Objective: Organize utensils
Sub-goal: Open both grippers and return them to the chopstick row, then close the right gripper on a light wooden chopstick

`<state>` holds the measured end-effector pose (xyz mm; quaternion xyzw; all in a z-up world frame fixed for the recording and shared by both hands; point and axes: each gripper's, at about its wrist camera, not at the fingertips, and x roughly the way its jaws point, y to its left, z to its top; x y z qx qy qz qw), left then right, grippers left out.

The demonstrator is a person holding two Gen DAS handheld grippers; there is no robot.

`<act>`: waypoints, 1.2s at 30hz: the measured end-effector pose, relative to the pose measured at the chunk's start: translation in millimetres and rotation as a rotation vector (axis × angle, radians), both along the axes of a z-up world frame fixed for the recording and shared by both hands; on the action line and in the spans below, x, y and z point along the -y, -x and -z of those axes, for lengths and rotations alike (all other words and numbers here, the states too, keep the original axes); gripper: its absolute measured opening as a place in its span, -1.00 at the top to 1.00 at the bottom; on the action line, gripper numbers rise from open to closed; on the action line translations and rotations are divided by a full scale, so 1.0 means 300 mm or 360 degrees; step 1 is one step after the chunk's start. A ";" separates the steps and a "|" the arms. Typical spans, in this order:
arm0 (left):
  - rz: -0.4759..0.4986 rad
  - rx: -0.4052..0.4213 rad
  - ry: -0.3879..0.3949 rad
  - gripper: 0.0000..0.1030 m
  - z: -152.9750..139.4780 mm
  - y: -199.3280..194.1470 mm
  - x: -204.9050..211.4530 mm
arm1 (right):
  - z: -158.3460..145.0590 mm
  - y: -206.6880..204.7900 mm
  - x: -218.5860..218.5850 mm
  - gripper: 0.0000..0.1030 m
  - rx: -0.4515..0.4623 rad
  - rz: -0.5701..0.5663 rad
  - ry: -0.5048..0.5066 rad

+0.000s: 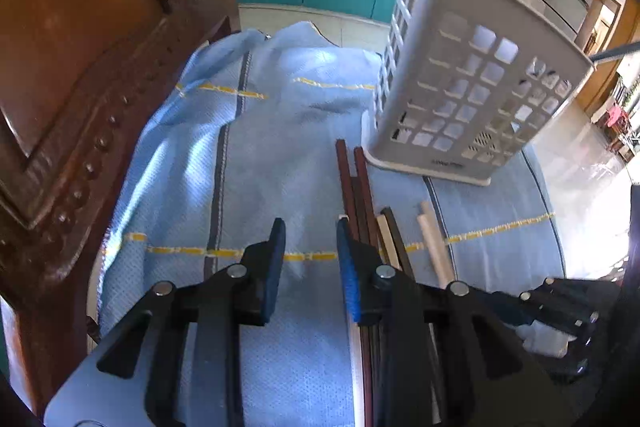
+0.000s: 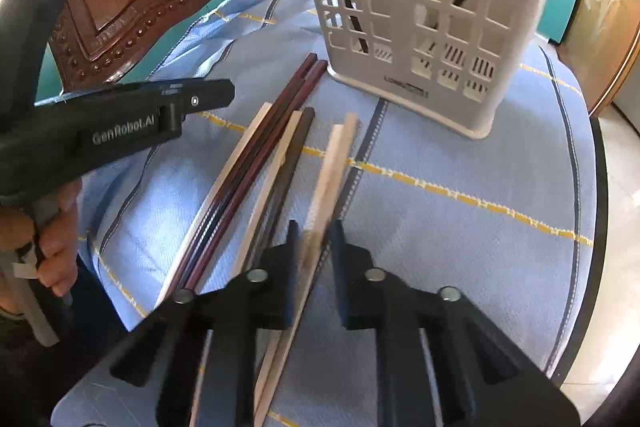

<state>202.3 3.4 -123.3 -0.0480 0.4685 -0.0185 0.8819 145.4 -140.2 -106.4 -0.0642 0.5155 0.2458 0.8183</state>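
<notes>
chopsticks (image 2: 256,167): long thin sticks, pale, dark and reddish, lying side by side on the blue cloth (image 2: 460,227) | white basket (image 2: 432,7) at 12 o'clock, dark sticks inside | right gripper (image 2: 314,247) apart around pale pair (image 2: 332,171) | left gripper (image 1: 310,251) apart over bare cloth | worktop edge at 3 o'clock, chair (image 1: 80,67) at 9.
</notes>
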 end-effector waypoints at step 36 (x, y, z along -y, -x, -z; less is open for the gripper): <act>0.0177 -0.0051 -0.0068 0.94 0.042 0.170 0.047 | 0.022 -0.038 0.092 0.60 -0.0021 0.0161 -0.0054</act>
